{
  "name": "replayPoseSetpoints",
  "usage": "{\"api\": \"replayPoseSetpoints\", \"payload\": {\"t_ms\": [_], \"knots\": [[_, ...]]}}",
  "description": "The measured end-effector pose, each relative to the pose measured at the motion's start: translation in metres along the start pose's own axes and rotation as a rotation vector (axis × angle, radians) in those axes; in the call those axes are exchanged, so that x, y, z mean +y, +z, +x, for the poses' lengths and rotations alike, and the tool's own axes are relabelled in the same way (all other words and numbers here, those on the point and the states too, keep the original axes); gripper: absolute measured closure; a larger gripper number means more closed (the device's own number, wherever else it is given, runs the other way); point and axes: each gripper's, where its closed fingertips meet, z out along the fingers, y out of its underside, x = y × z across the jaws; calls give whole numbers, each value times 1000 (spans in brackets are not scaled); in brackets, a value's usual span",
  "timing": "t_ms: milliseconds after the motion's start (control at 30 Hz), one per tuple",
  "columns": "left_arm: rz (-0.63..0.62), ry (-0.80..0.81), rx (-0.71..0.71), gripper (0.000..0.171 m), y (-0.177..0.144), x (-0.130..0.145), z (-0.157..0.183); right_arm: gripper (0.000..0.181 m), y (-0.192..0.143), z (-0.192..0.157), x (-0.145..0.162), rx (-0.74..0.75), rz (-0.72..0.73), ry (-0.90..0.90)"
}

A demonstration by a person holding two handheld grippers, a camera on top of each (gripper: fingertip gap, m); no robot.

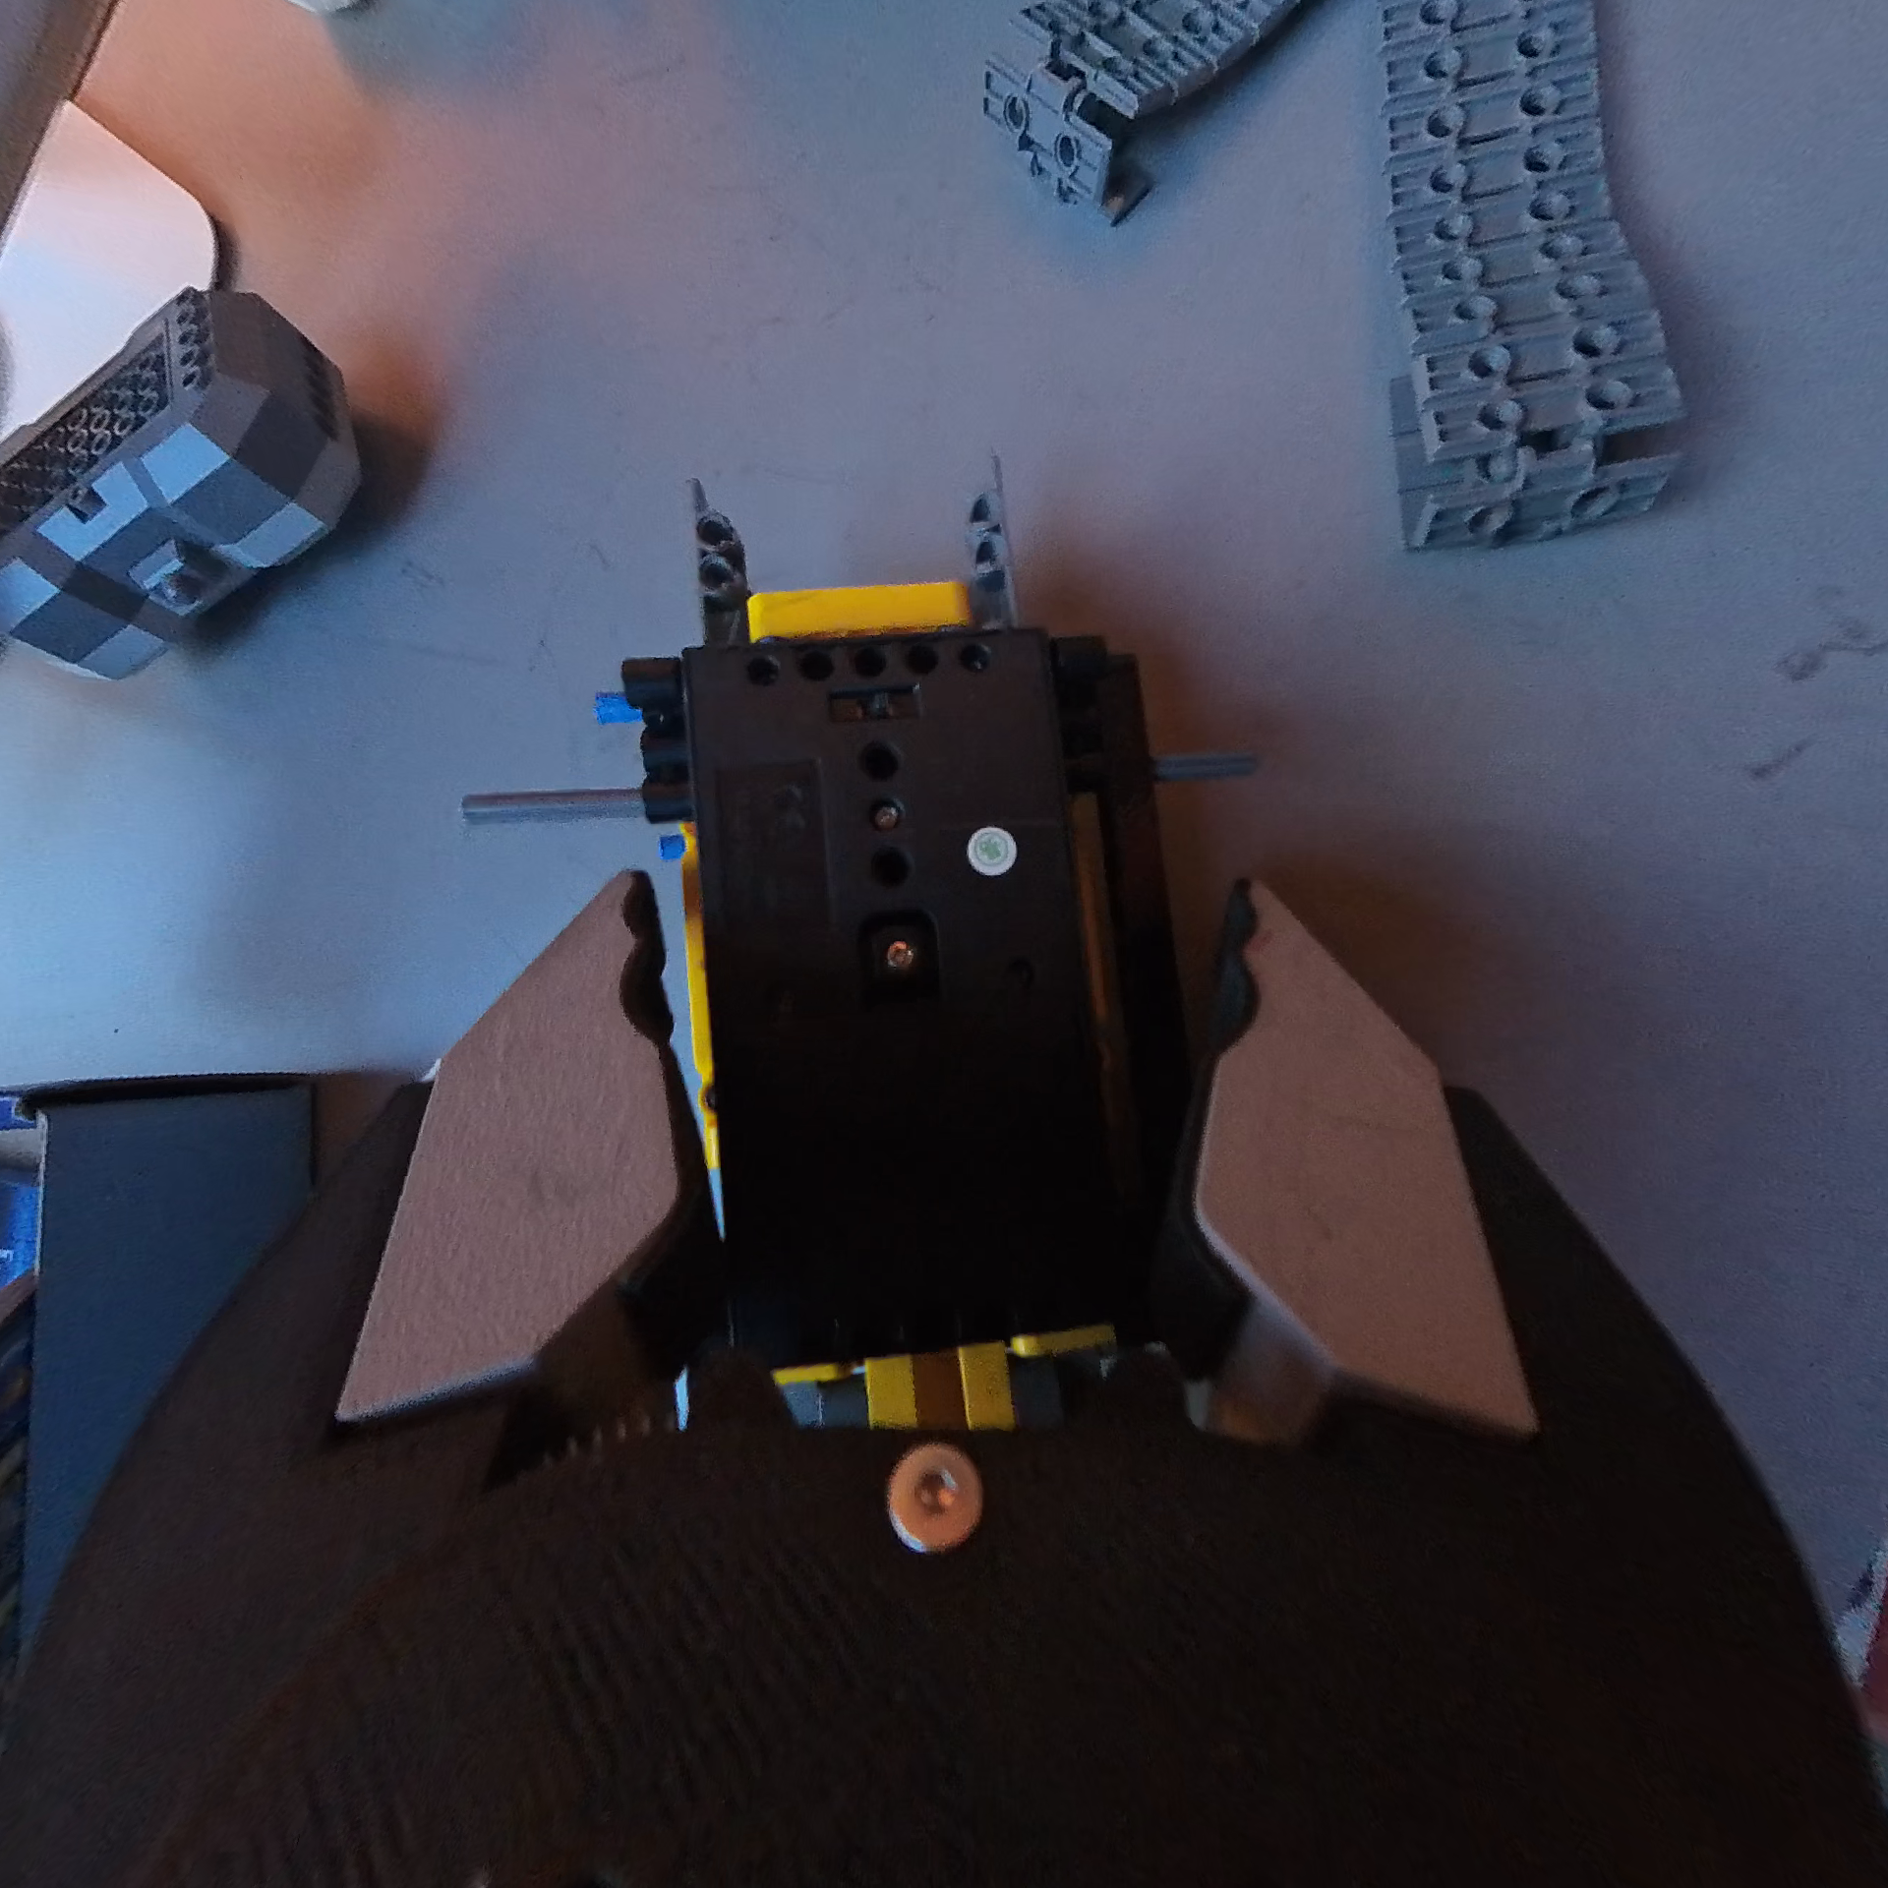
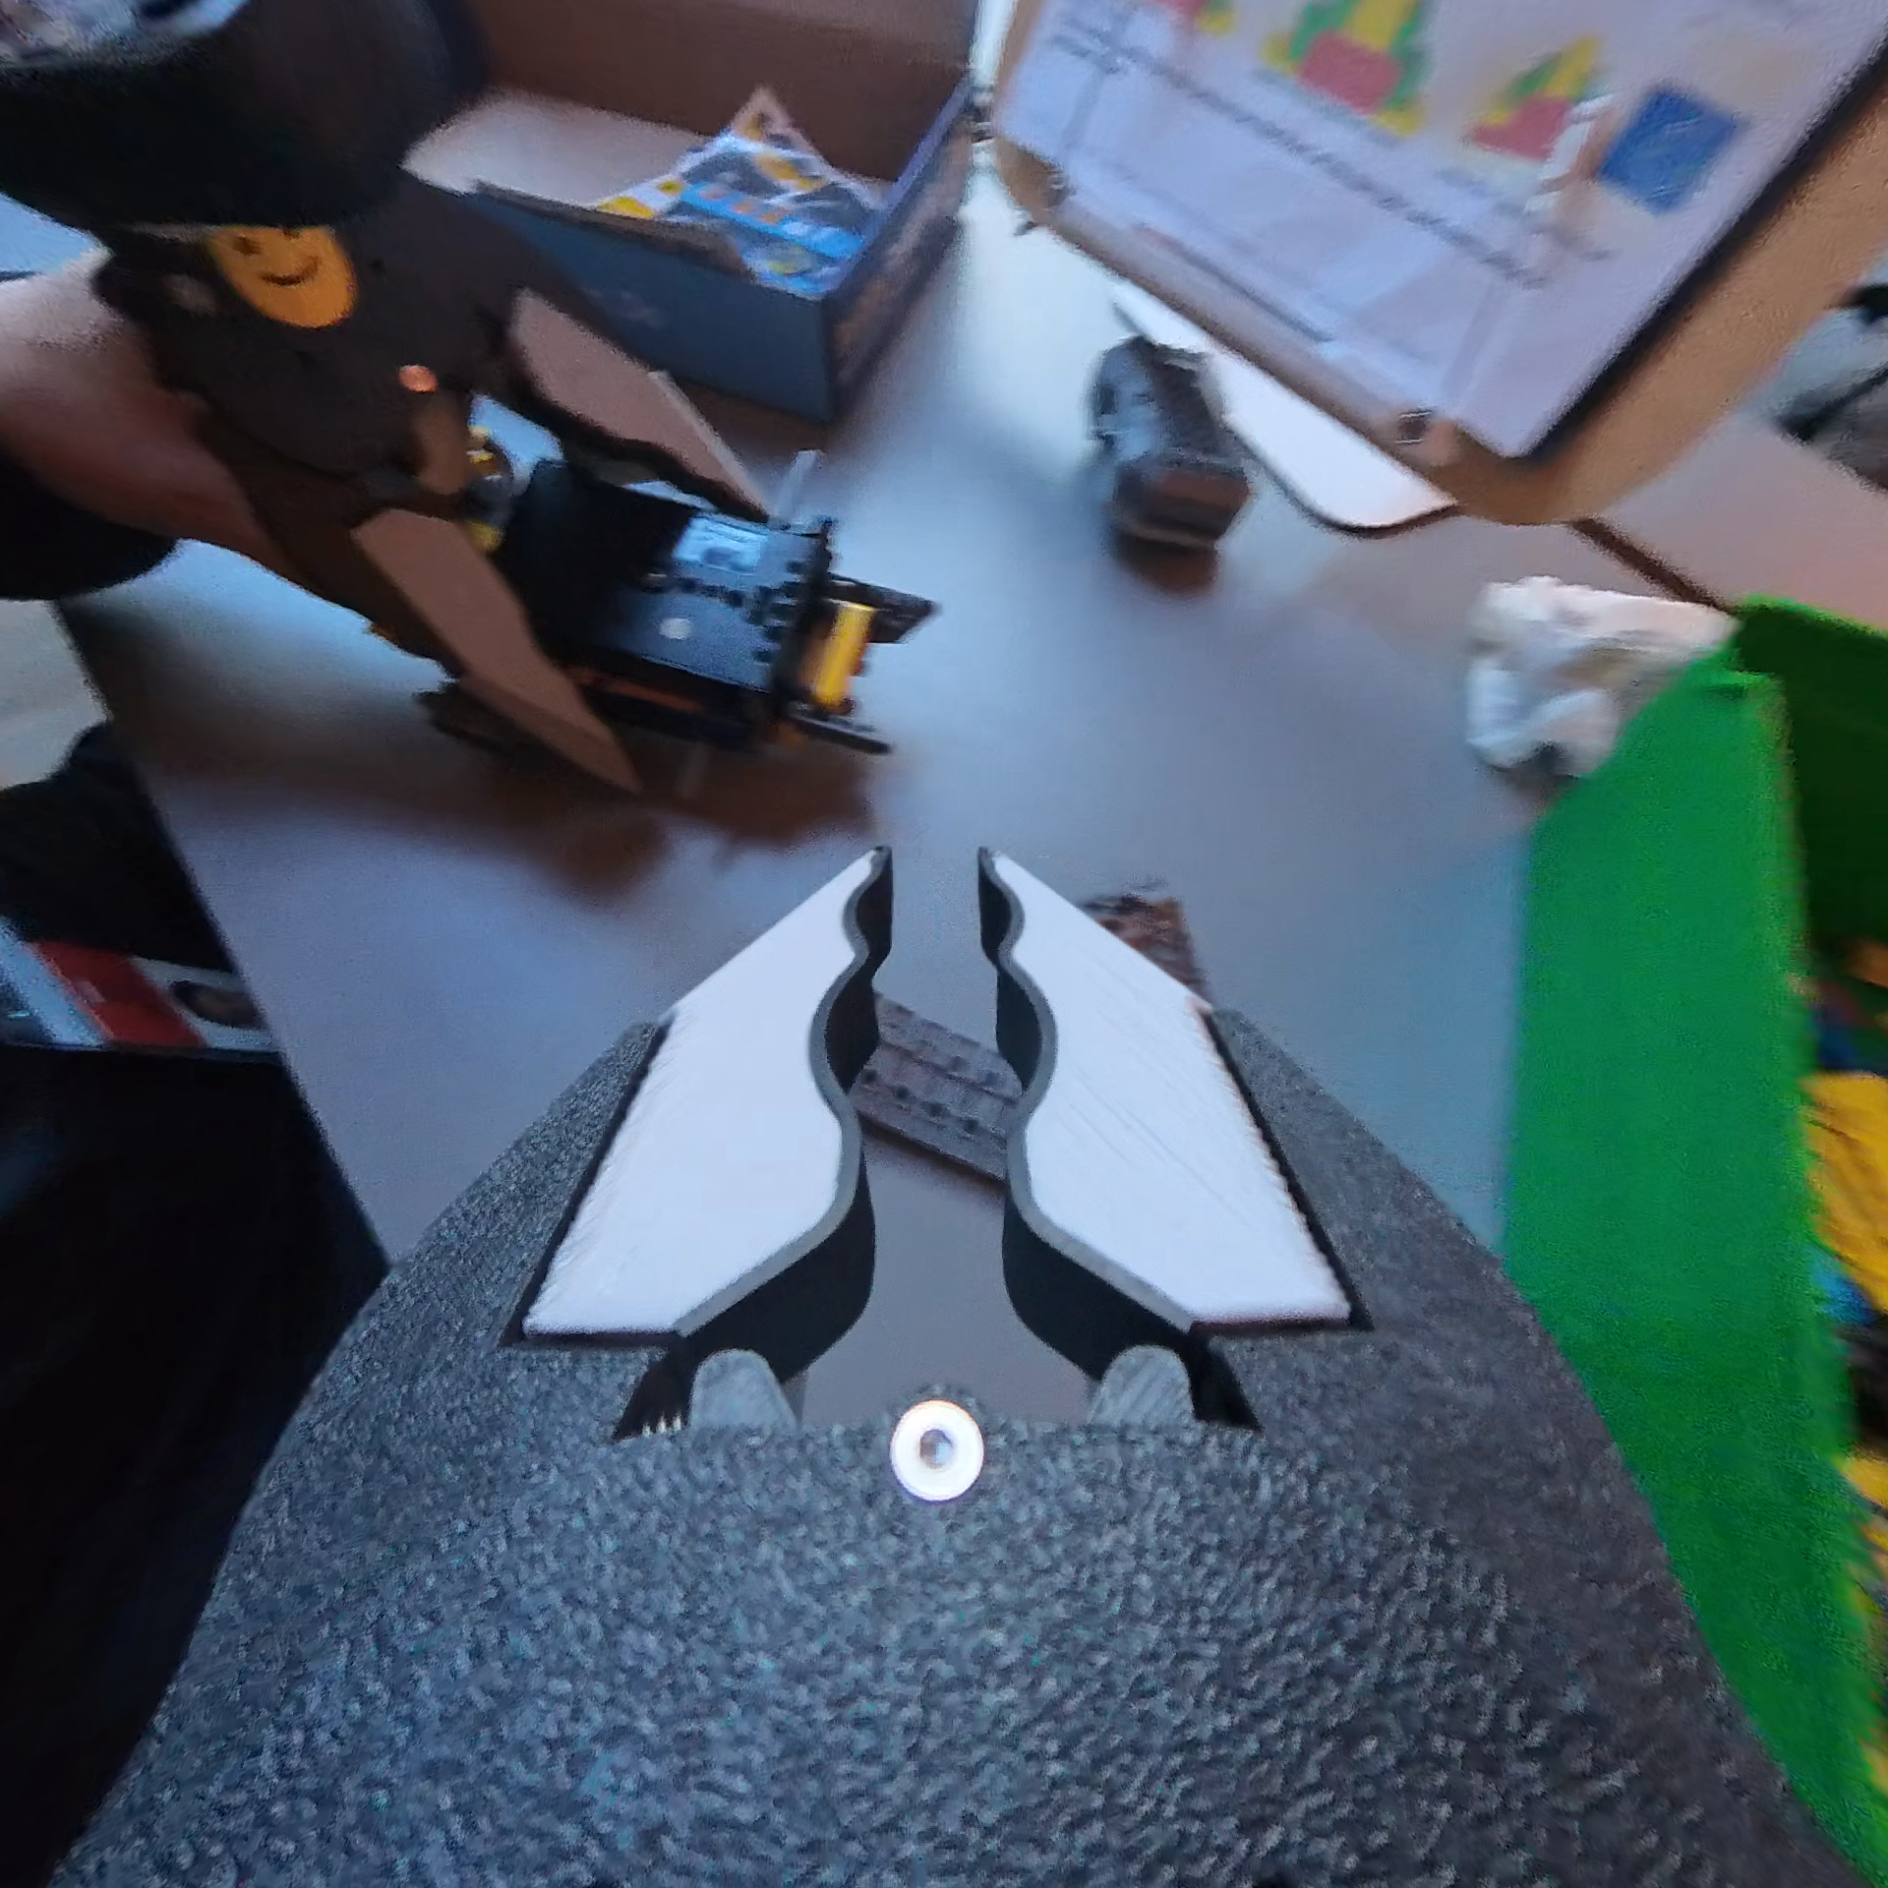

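Observation:
My left gripper (image 1: 940, 891) is shut on a black and yellow brick-built model (image 1: 889, 1022), one finger on each side, and holds it on or just above the grey table (image 1: 1430, 817). Grey axles stick out of both sides of the model. The right wrist view shows the same gripper (image 2: 690, 644) and model (image 2: 715, 613) at the left, with a person's arm (image 2: 82, 409) behind them. My right gripper (image 2: 932, 863) is open by a narrow gap with nothing between its jaws. It hovers over a grey track strip (image 2: 940, 1098) lying on the table.
Two grey track strips (image 1: 1522, 276) (image 1: 1114, 92) lie beyond the model and a grey blocky piece (image 1: 174, 480) to its left. A black box (image 1: 153, 1277) sits near left. A blue box (image 2: 715, 276), a printed sheet on a board (image 2: 1379, 204), crumpled white plastic (image 2: 1573, 674) and a green bin (image 2: 1676, 1022) surround the table. My hands' fingertips stand some 20 cm from each other.

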Motion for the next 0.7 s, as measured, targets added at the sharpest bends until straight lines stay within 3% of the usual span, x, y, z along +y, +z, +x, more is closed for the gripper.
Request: {"api": "replayPoseSetpoints", "payload": {"t_ms": [200,267,333,400,567,700], "knots": [[60,-29,-12,65,-5,-1,-2,168,42,-59,6,-142,24,25],[129,-59,24,69,-12,-8,1,168,49,-74,1,-176,61,47],[247,-112,89,86,-29,-20,2,167,54,-84,2,-192,62,54],[319,-154,139,87,-46,-26,-6,166,58,-93,5,-216,41,80],[235,-267,185,85,-56,0,-42,154,69,-112,19,-323,-32,190],[186,-394,431,97,-50,18,-34,148,84,-124,18,-380,-38,234]]}}
